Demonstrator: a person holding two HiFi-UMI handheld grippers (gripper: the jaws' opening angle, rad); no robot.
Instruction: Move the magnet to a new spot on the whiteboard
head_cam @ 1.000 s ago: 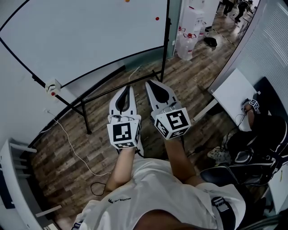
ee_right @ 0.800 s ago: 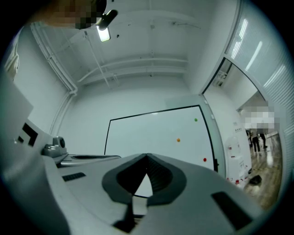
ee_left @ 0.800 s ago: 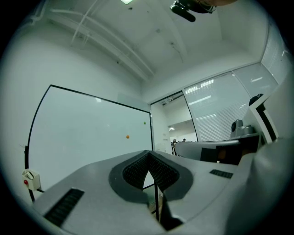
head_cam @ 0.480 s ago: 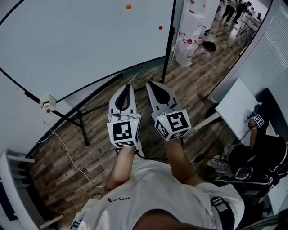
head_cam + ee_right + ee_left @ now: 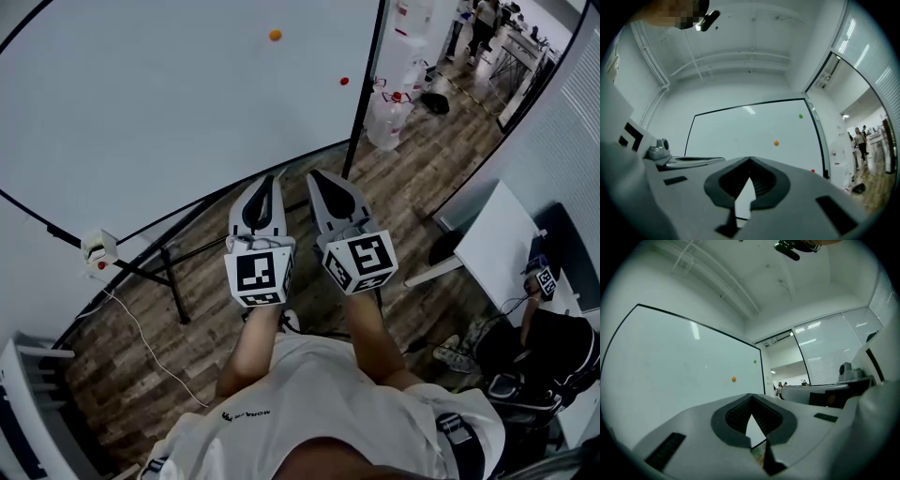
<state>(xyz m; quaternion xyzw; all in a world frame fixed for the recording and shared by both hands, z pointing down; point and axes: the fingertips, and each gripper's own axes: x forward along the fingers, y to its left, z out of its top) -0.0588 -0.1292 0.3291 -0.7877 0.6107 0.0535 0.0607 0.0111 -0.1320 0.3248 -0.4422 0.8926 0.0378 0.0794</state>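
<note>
Since the earlier frame, both grippers have been carried closer to the whiteboard (image 5: 141, 112), which now fills more of the head view. Left gripper (image 5: 273, 178) and right gripper (image 5: 314, 175) are held side by side short of the board, each with jaws clenched tip to tip on nothing. Orange magnet (image 5: 275, 35) and, nearer the right edge, red magnet (image 5: 344, 81) are stuck to the board, well apart from both grippers.

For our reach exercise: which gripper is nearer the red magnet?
Right. The right gripper is short of the red magnet, slightly to its left; the left gripper is farther left.
</note>
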